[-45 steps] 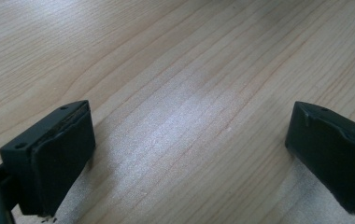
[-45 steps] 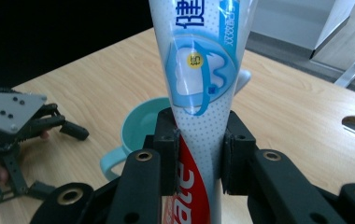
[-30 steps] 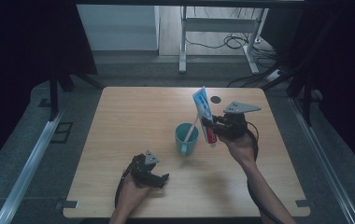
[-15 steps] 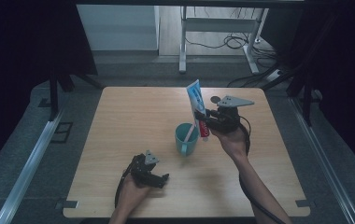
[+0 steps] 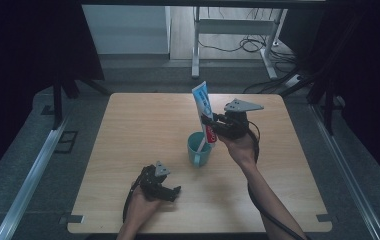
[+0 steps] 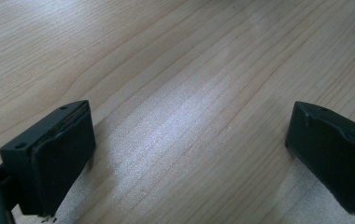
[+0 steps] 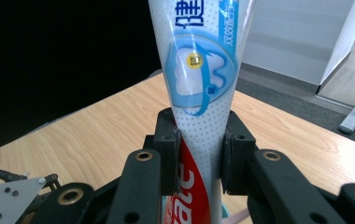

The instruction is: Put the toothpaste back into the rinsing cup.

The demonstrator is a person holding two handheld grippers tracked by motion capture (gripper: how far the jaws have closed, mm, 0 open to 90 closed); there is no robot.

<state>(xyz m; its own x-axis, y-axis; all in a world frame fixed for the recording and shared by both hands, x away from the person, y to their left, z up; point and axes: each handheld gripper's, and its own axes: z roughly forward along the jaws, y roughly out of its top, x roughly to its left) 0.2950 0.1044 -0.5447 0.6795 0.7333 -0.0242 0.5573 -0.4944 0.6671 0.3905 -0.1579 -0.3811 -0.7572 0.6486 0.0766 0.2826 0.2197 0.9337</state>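
At frame centre we see the right hand-held gripper [image 5: 212, 128] clamping an upright toothpaste tube [image 5: 203, 107] above the cup [image 5: 198, 149]; the left hand-held gripper [image 5: 170, 192] gapes empty.

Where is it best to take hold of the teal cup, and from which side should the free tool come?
Probably the cup wall on the near left, coming level from the left tool, whose jaws stand open. The cup is upright, and the toothpaste tube in the right tool stands over its far right rim.
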